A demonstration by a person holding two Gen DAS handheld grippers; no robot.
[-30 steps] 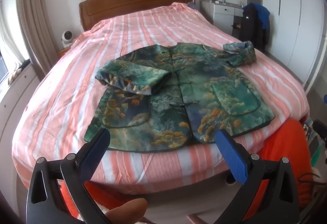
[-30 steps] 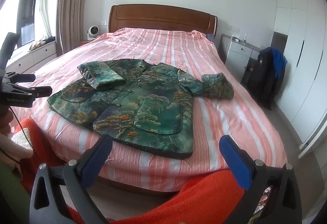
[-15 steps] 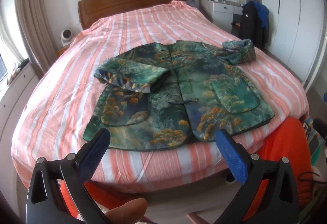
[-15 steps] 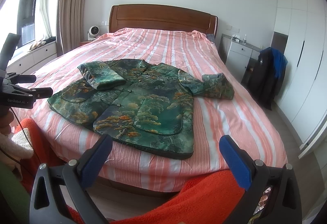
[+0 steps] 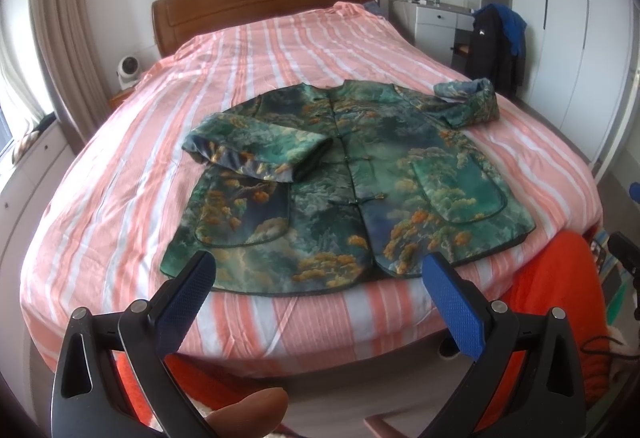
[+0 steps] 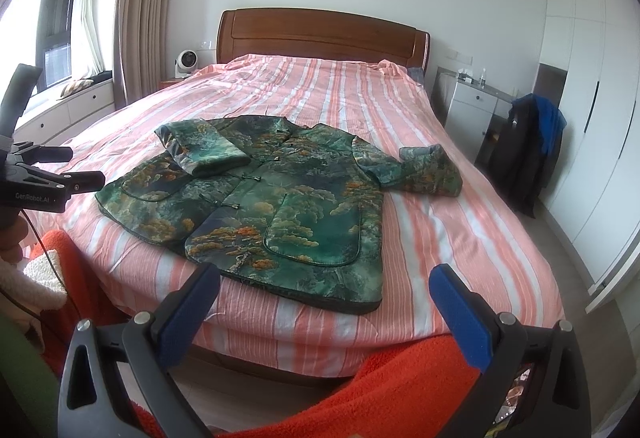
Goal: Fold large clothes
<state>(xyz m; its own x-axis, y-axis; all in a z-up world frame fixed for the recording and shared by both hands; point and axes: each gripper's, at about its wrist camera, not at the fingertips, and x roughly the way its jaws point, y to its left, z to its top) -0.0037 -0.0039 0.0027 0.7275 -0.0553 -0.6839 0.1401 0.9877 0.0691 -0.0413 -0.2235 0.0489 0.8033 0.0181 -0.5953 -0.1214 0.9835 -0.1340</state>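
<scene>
Tongs spread and empty before a brocade jacket on the bed.

Left tongs (image 5: 316, 292) and right tongs (image 6: 324, 302) hang short of the foot edge of the bed (image 5: 120, 174), blue pads wide apart, nothing between them; orange fleece (image 6: 400, 386) shows beneath the right pair. Just past the foot edge the green patterned jacket (image 5: 360, 190) lies face up on the pink striped cover, front fastened with knot buttons, hem toward the foot. Its left-side sleeve (image 5: 256, 154) is folded across the chest; the other sleeve (image 5: 468, 102) reaches toward the bed's right edge, cuff bunched. Farther back stand the wooden headboard (image 6: 320, 34), a small white fan (image 6: 186, 64) and a dark coat (image 6: 520, 166) hung by the wardrobe.
</scene>
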